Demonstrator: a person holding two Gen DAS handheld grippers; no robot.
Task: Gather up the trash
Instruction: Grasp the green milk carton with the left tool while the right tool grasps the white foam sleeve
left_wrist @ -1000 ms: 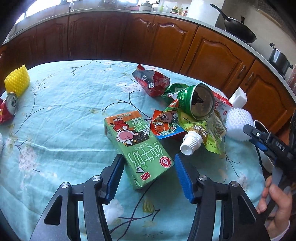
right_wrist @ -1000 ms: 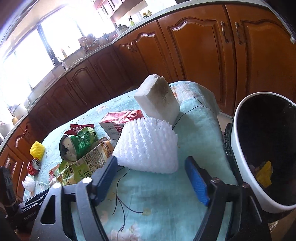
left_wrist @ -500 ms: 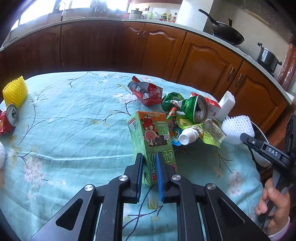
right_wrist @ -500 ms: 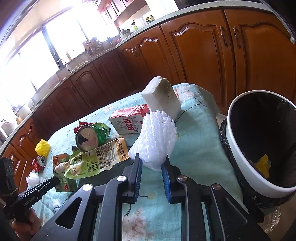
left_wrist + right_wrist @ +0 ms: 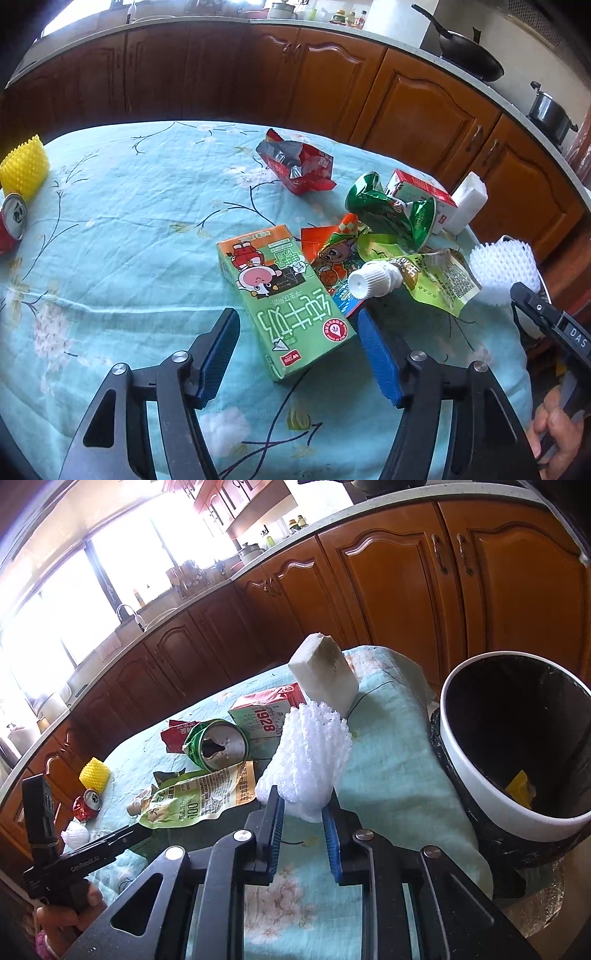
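My left gripper [image 5: 295,334] is open, its blue pads on either side of the near end of a green milk carton [image 5: 282,295] lying flat on the table. My right gripper [image 5: 302,806] is shut on a white foam fruit net [image 5: 308,757], held just above the tablecloth; the net also shows in the left wrist view [image 5: 502,273]. A white bin with a black liner [image 5: 476,775] stands right of the table, a yellow scrap inside. A crushed green can [image 5: 218,747], a green spouted pouch [image 5: 201,797] and a red-white 1928 carton [image 5: 264,712] lie beside the net.
A red snack bag [image 5: 299,168], an orange wrapper [image 5: 332,254] and a white foam block [image 5: 325,672] lie on the blue flowered tablecloth [image 5: 129,240]. A yellow foam net [image 5: 24,170] and a red can [image 5: 11,221] sit at the far left. Wooden cabinets ring the table.
My left gripper had closed on the green carton and raised it; now it is open and the carton lies flat. My right gripper closed on the white foam net and holds it.
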